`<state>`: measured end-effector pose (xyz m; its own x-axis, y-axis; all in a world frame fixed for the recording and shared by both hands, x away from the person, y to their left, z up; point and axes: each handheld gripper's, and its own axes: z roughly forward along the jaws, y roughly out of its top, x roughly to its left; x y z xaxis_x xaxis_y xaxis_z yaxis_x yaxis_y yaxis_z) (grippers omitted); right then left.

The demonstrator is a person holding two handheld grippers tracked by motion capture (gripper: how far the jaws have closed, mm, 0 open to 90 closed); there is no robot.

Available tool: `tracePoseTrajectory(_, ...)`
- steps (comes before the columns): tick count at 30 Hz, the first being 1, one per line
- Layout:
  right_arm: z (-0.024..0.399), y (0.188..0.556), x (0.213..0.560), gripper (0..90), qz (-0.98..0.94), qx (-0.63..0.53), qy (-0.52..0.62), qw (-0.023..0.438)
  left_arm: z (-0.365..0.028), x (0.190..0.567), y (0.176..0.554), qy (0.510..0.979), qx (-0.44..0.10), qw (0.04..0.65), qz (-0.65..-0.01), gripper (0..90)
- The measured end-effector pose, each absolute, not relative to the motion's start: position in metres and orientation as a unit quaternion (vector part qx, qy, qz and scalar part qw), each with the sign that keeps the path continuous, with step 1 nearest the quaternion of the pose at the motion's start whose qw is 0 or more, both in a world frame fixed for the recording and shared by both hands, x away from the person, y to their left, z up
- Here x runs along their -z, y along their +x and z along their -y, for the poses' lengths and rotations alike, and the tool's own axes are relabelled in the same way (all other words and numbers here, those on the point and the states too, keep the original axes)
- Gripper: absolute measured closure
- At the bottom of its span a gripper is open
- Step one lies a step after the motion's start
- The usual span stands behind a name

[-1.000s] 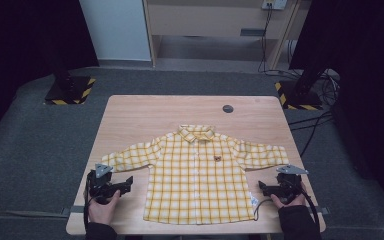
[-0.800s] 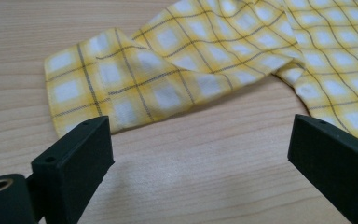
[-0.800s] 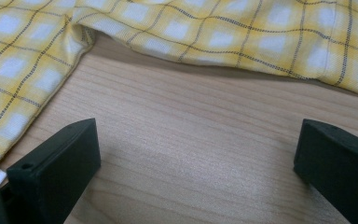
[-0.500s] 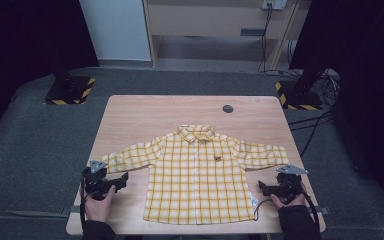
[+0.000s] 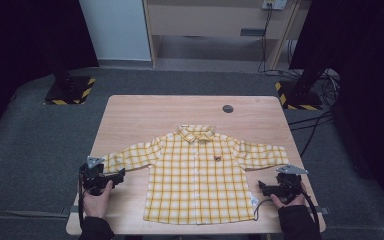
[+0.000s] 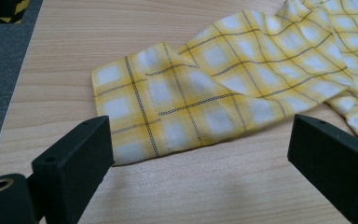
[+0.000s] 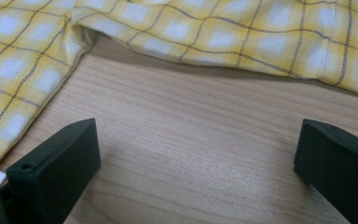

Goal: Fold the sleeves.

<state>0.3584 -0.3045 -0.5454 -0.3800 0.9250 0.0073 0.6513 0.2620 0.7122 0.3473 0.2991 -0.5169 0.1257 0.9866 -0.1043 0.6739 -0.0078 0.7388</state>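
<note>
Both tools (image 5: 120, 175) agape beside shirt (image 5: 200, 177)

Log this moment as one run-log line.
shirt: flat, buttoned, sleeves spread | left gripper: open, at left cuff, no contact | right gripper: open, below right sleeve, no contact

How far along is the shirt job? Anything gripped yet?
Done: the yellow plaid shirt lies flat, front up, sleeves spread on the table. In hand: nothing; the left gripper sits open just short of the sleeve cuff, and the right gripper is open over bare wood. Left: every grasp and fold.
</note>
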Motion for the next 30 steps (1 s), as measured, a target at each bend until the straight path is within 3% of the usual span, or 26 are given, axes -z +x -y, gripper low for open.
tracePoseTrajectory(30, 0.304, 0.359, 0.545, 0.2, -0.766, -0.322, 0.515, 0.212, -0.315, 0.53, 0.372, 0.659, -0.214, 0.324, -0.644, 7.7)
